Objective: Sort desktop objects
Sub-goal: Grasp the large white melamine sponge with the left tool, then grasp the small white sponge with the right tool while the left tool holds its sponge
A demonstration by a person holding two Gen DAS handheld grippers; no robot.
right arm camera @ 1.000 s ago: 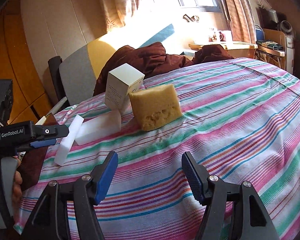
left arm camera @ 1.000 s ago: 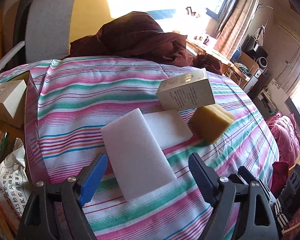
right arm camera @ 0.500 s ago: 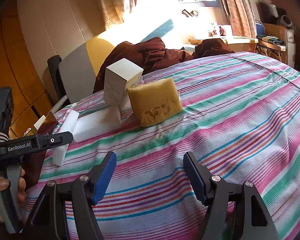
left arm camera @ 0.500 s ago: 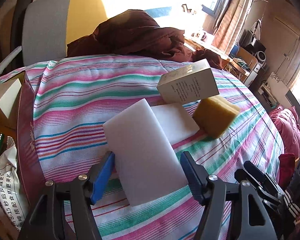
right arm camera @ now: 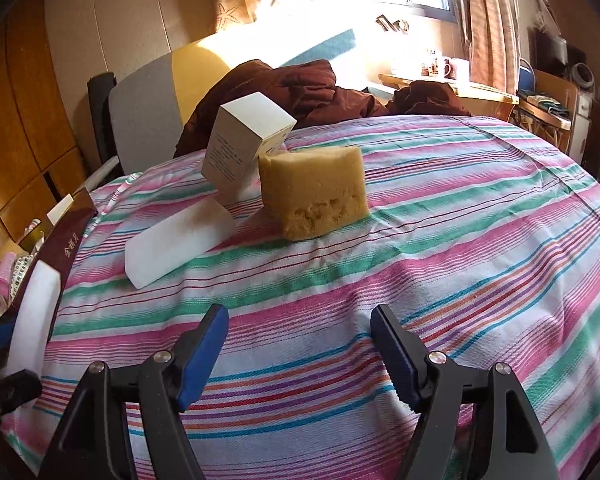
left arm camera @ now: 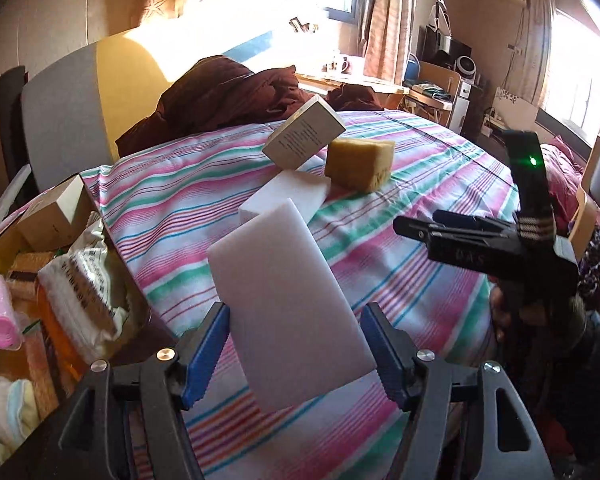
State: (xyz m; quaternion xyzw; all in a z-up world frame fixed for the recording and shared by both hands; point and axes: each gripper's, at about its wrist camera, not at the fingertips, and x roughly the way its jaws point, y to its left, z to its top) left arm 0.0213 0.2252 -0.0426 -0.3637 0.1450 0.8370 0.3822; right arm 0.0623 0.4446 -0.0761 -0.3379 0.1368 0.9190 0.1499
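Left gripper (left arm camera: 296, 344) has its blue pads clamped on the near end of a white foam block (left arm camera: 288, 300), lifted and tilted clear of the striped cloth (left arm camera: 400, 264), likely so it can swing to the storage box (left arm camera: 72, 216) just to its left; ahead lie a second foam block (left arm camera: 288, 196), a tilted carton (left arm camera: 304, 138) leaning on it, and a yellow sponge (left arm camera: 358, 164); right gripper (right arm camera: 300, 354) hovers with jaws apart and empty, facing that sponge, seemingly ready for it.
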